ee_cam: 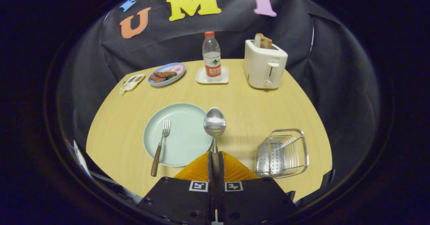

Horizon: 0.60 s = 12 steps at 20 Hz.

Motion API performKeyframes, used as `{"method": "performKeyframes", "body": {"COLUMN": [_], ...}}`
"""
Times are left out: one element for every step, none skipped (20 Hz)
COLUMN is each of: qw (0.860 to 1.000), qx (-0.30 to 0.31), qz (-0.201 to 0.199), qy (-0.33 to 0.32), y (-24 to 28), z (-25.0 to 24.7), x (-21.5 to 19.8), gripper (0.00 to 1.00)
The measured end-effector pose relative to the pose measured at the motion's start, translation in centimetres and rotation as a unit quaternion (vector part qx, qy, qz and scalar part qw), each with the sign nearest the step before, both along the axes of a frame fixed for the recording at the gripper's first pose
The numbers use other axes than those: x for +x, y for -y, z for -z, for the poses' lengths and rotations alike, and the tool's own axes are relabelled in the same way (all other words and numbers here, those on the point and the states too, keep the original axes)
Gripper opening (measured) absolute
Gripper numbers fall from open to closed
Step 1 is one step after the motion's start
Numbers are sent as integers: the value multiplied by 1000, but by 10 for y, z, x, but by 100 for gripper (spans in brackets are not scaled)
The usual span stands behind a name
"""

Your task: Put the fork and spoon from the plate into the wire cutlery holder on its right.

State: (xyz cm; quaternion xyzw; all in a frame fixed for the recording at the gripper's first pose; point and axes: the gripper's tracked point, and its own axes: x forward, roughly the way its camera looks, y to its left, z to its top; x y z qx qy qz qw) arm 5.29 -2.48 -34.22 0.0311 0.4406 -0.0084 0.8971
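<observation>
Gripper [215, 164] clamped tight on the spoon [214, 124] handle, bowl raised beside the plate [188, 141].

Handheld two-finger gripper [215, 161]: a matte black angular body with small round screw holes along its sloped faces. Two square black-and-white coded markers [198, 186] sit side by side just behind the fingers. Ribbed triangular pads flank the fingers.

open tabletop [242, 114] between plate [188, 117] and wire cutlery holder [282, 152] near front edge; toaster [264, 65], bottle [211, 58], food plate [167, 74] crowding far edge; spoon [214, 124] clamped in gripper [215, 161].
</observation>
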Motion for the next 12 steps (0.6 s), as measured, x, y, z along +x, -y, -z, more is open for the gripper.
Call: {"method": "performKeyframes", "body": {"qw": [1000, 1000, 1000, 999, 999, 998, 998, 997, 997, 997, 997, 997], "qx": [3, 4, 3, 3, 1, -4, -8, -13, -19, -20, -21, -24], "qz": [10, 20, 29, 39, 50, 59, 66, 72, 73, 69, 66, 63], "qy": [6, 9, 8, 6, 4, -2, -11, -20, -29, -34, -38, -42], "y": [11, 22, 33, 46, 58, 68, 78, 85, 92, 94, 93, 96], "z": [-8, -13, -17, -19, -20, -19, -16, -15, -13, -14, -14, -12], "x": [-1, -5, -8, -13, -15, -21, -27, -34, -39, -45, -46, -50], "gripper": [3, 3, 3, 3, 3, 3, 3, 3, 3, 3, 3, 3]}}
